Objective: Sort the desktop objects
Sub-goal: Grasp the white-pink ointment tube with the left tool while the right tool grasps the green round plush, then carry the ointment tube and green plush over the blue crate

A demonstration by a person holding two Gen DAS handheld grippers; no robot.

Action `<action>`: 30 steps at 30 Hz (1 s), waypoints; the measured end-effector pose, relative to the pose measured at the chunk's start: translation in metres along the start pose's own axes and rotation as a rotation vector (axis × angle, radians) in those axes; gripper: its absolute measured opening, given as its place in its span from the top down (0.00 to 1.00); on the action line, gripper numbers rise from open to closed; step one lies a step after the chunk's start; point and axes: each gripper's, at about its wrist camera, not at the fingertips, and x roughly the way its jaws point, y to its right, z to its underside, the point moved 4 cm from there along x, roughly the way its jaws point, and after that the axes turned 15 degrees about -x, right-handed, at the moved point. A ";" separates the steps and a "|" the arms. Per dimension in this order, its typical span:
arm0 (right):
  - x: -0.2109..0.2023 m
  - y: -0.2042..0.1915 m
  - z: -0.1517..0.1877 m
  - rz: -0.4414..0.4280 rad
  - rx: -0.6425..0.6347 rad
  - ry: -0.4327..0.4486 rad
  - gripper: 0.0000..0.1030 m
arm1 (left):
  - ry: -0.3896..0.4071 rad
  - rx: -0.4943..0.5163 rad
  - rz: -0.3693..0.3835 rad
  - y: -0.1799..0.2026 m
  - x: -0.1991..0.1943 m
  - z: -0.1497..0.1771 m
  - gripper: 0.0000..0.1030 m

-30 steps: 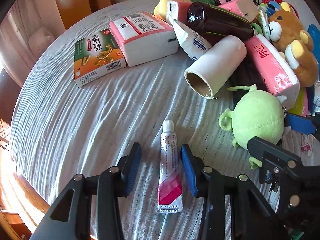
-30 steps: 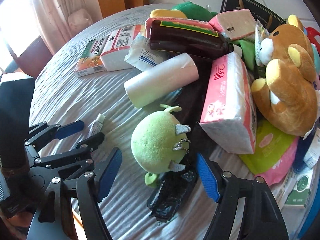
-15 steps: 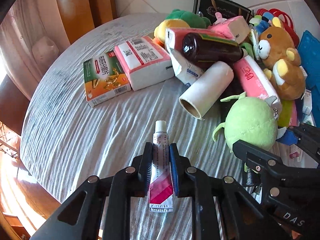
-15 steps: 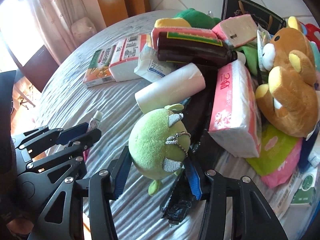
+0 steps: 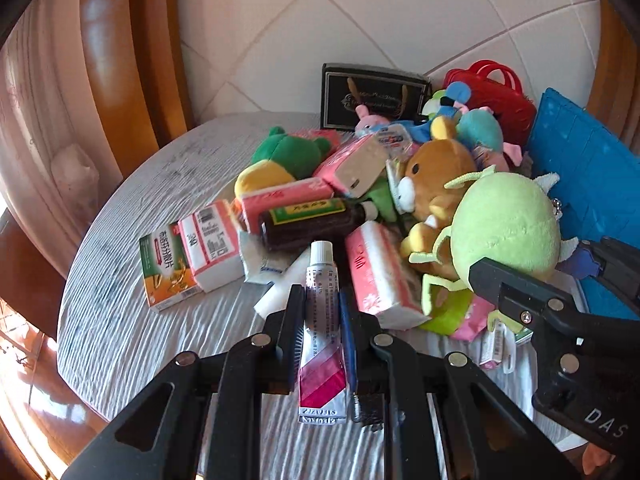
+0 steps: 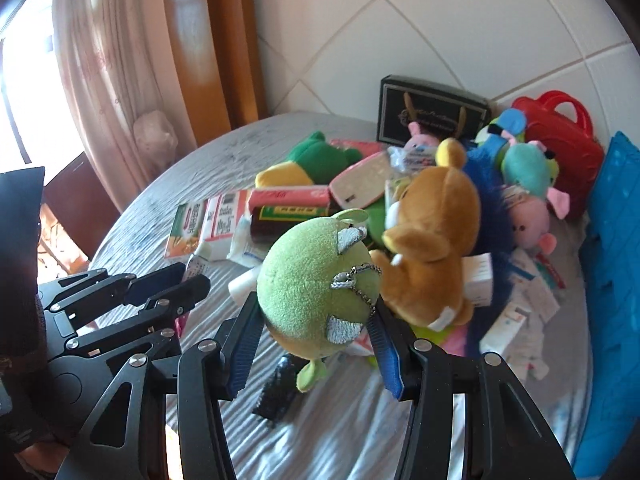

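The left claw [image 5: 322,312] is clamped on a tube [image 5: 322,332], which is held upright between the pads with its white cap up and its pink crimped end down, clear of the bench [image 5: 120,320]. The right claw [image 6: 314,340] is clamped on a green plush [image 6: 318,284], whose metal chain is seen on its side; the plush is held above the cloth. Just beyond both claws, a heap is spread over the bench: a brown bottle [image 5: 308,222], pink tissue packs [image 5: 378,276], a bear [image 6: 434,240] and a carton [image 5: 168,272]. A blue bin [image 6: 612,260] is seen at the right.
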 end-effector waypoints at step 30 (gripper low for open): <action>-0.321 0.353 0.160 0.615 0.298 0.176 0.50 | 0.125 0.367 0.469 0.475 -0.122 0.032 0.83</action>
